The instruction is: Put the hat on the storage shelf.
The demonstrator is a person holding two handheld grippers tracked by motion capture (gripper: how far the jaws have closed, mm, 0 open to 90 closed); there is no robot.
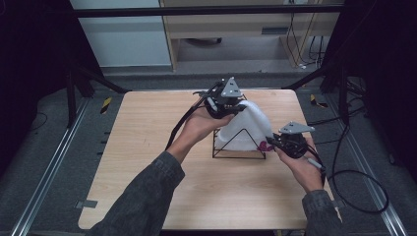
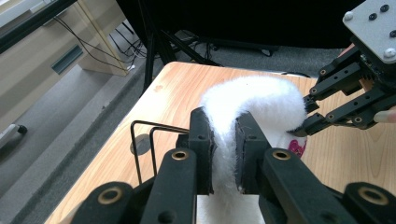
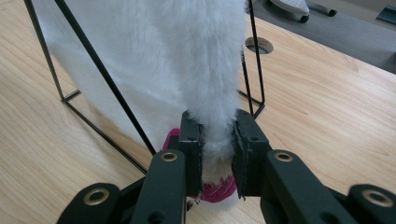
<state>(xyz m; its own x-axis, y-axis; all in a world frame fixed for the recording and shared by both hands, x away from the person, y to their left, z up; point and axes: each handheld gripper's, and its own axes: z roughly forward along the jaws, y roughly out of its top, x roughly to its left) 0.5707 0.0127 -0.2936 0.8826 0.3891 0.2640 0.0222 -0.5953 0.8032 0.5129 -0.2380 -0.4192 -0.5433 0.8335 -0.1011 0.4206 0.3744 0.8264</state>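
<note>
**Fluffy sock held at both ends over wire rack**

Black fingers (image 2: 224, 154) of the left gripper (image 1: 223, 101), nearest in the left gripper view, are closed on a fold of the white fluffy sock with a pink patterned cuff (image 1: 248, 125). Those of the right gripper (image 1: 287, 142) are clamped on the sock's lower end just above the pink cuff, as seen in the right gripper view, with the fleece pinched between the pads (image 3: 191, 149).

The sock is draped over the black triangular wire rack (image 1: 238, 147), which stands near the middle of the light wooden desk (image 1: 147, 147). Its upper end is lifted towards the far side by the left gripper, while its cuff end hangs beside the rack's right front corner, close to the desk surface.

The step in hand is judged to be the hanging or straightening of the sock across the rack's top bar. For the next move, both ends would probably need to be lowered evenly on either side of the bar before release, so that the sock is not dragged off or the light rack tipped.
</note>
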